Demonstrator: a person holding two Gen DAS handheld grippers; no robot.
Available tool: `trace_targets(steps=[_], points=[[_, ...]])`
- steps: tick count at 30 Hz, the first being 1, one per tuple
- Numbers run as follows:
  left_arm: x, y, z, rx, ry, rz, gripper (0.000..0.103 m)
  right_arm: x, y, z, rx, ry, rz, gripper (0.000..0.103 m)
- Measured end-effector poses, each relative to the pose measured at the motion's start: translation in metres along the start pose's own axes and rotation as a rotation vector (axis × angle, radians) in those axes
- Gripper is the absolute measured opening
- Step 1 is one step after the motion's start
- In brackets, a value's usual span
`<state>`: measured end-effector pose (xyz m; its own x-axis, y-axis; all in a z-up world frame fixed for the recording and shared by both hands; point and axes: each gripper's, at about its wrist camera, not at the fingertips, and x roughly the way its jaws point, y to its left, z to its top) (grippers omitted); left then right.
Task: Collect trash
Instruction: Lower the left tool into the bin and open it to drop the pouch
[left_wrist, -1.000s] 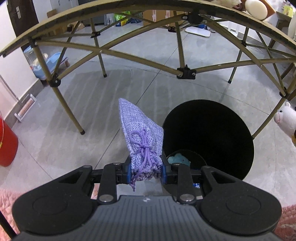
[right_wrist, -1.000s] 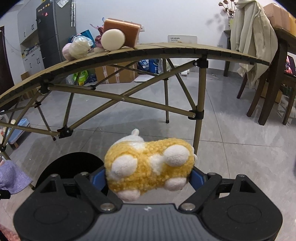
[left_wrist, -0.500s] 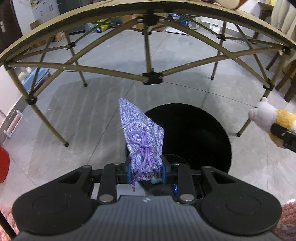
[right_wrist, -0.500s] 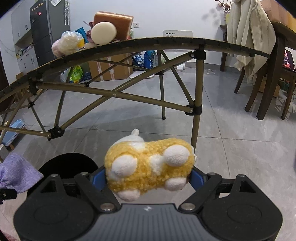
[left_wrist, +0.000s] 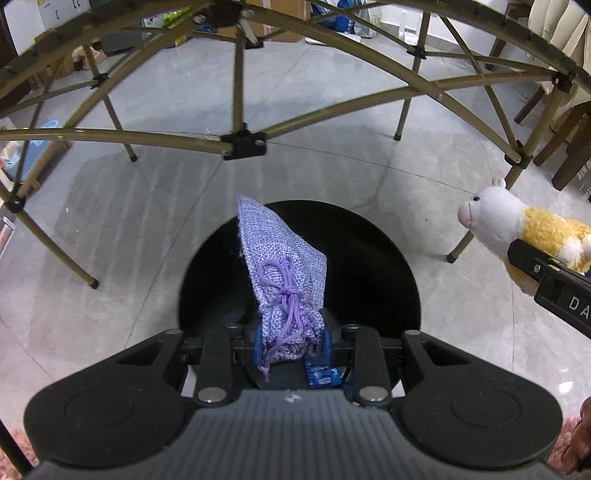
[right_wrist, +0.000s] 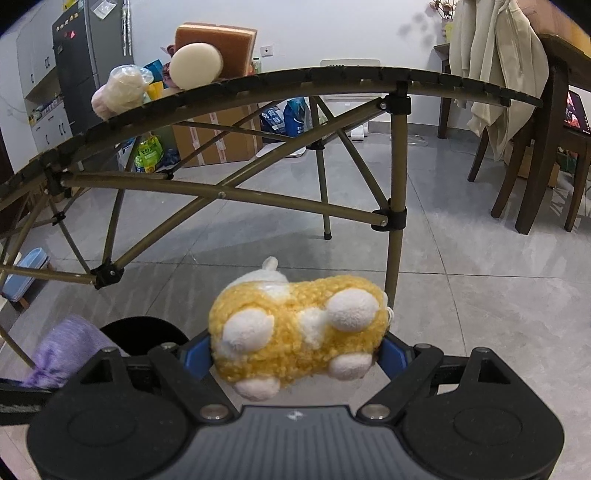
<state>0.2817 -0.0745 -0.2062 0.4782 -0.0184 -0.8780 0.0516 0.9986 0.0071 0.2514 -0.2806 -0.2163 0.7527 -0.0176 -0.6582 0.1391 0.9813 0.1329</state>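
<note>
My left gripper (left_wrist: 291, 332) is shut on the tied neck of a purple drawstring pouch (left_wrist: 280, 266), which stands up from the jaws right above the round black bin (left_wrist: 369, 266) on the floor. A blue wrapper (left_wrist: 323, 374) shows inside the bin just under the jaws. My right gripper (right_wrist: 295, 350) is shut on a yellow and white plush animal (right_wrist: 295, 325), held over the floor right of the bin (right_wrist: 144, 332). The same plush (left_wrist: 517, 229) and gripper (left_wrist: 546, 273) show at the right edge of the left wrist view. The pouch (right_wrist: 62, 350) appears blurred at lower left in the right wrist view.
A folding camp table (right_wrist: 332, 79) with tan crossed legs (left_wrist: 243, 142) stands just behind the bin. On its top sit a sponge block (right_wrist: 218, 44), a round cream pad (right_wrist: 195, 66) and a bagged item (right_wrist: 122, 88). Wooden chairs (right_wrist: 535, 147) stand at the right.
The left gripper with the pouch has moved sideways until it hangs over the bin's middle. The right gripper with the plush has barely moved and now shows closer in the left wrist view.
</note>
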Motion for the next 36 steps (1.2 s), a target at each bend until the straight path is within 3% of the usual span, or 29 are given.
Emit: trace_targets(steps=[17, 31, 34, 36], points=[[0.045, -0.004, -0.002, -0.088, 0.178, -0.028, 0.029, 0.013, 0.0, 0.001, 0.022, 0.011, -0.003, 0.087], [0.05, -0.002, -0.003, -0.099, 0.196, -0.016, 0.034, 0.011, 0.002, 0.0, 0.002, 0.007, 0.002, 0.087], [0.048, -0.002, -0.002, -0.097, 0.18, -0.007, 0.058, 0.012, 0.002, 0.0, 0.004, 0.007, 0.003, 0.087], [0.045, -0.001, -0.002, -0.108, 0.161, -0.003, 0.1, 0.011, 0.003, 0.0, 0.002, 0.007, 0.004, 0.087]])
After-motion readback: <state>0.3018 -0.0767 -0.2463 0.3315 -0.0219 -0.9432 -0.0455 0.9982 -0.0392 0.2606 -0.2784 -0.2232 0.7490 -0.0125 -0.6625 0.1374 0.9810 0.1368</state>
